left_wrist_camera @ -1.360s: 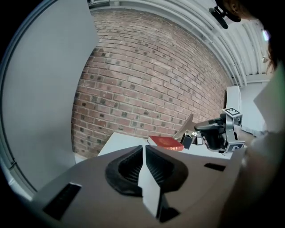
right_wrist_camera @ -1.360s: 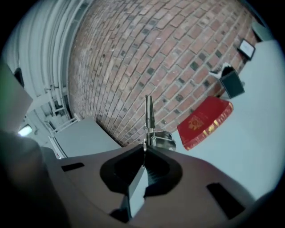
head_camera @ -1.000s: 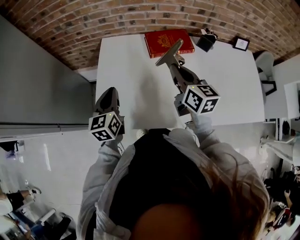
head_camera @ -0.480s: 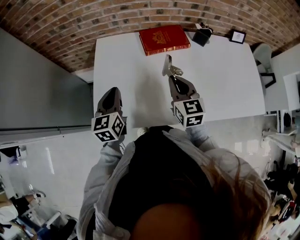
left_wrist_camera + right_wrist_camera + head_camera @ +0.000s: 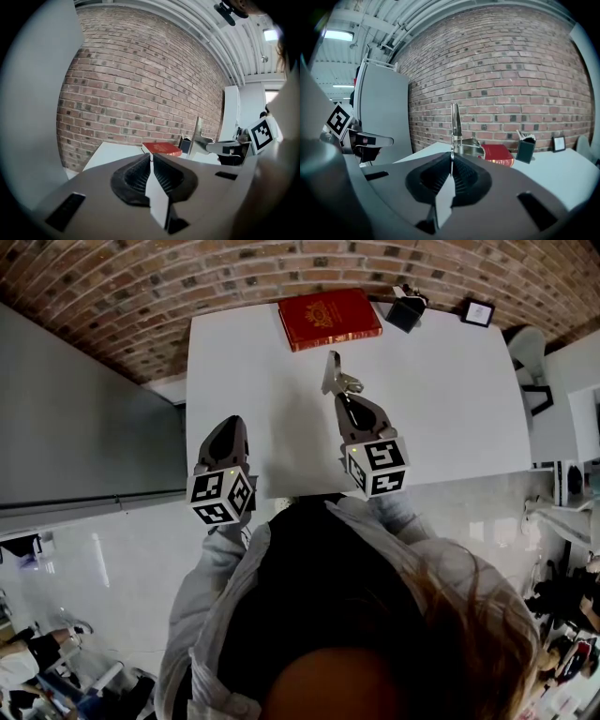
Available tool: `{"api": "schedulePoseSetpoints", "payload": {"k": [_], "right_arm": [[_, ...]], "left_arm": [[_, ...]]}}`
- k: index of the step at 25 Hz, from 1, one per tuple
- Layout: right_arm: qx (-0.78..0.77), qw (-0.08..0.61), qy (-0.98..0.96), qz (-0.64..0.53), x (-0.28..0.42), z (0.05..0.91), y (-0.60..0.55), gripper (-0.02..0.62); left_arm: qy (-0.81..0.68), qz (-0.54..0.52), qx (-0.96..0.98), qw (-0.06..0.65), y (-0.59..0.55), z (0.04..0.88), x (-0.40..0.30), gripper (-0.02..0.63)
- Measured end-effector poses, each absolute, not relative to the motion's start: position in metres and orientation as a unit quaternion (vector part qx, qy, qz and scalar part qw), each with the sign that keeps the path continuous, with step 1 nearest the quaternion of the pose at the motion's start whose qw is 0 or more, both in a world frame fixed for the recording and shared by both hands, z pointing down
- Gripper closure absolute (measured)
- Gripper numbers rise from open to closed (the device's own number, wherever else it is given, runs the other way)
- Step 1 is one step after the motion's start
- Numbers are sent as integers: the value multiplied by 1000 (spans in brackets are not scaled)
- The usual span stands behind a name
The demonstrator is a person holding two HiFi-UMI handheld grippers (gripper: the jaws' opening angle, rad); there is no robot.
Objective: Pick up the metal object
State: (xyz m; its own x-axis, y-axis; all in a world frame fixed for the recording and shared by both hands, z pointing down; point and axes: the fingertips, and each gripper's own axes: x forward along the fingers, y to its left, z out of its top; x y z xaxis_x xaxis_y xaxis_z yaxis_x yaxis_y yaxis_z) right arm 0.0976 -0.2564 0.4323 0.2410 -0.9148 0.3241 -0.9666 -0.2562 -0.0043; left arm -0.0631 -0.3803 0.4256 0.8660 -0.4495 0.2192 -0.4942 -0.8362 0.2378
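The metal object (image 5: 332,372), a thin silver plate with a spring and a bent tab, stands upright just past my right gripper (image 5: 341,396), which is shut on its lower edge above the middle of the white table (image 5: 450,399). In the right gripper view the plate (image 5: 455,121) rises straight out of the closed pads of that gripper (image 5: 451,157). My left gripper (image 5: 230,424) hovers at the table's front left, shut with nothing in it; its own view shows its pads (image 5: 151,157) pressed together. The left gripper view also catches the metal object (image 5: 198,133) at the right.
A red book (image 5: 328,318) lies at the table's far edge, also seen as the red book (image 5: 499,153) ahead of my right gripper. Beside it stand a small black box (image 5: 407,310) and a small picture frame (image 5: 477,312). A brick wall (image 5: 511,70) rises behind the table.
My right gripper has come down and back from the red book with the metal object, which has rolled from slanted to upright. The left gripper has drifted slightly.
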Motion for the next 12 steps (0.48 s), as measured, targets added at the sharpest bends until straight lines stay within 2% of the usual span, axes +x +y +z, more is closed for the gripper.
{"api": "schedulePoseSetpoints", "payload": {"k": [12], "right_arm": [[777, 92, -606, 142, 103, 435, -267, 584]], "left_arm": [[-242, 79, 956, 148, -386, 427, -50, 572]]}}
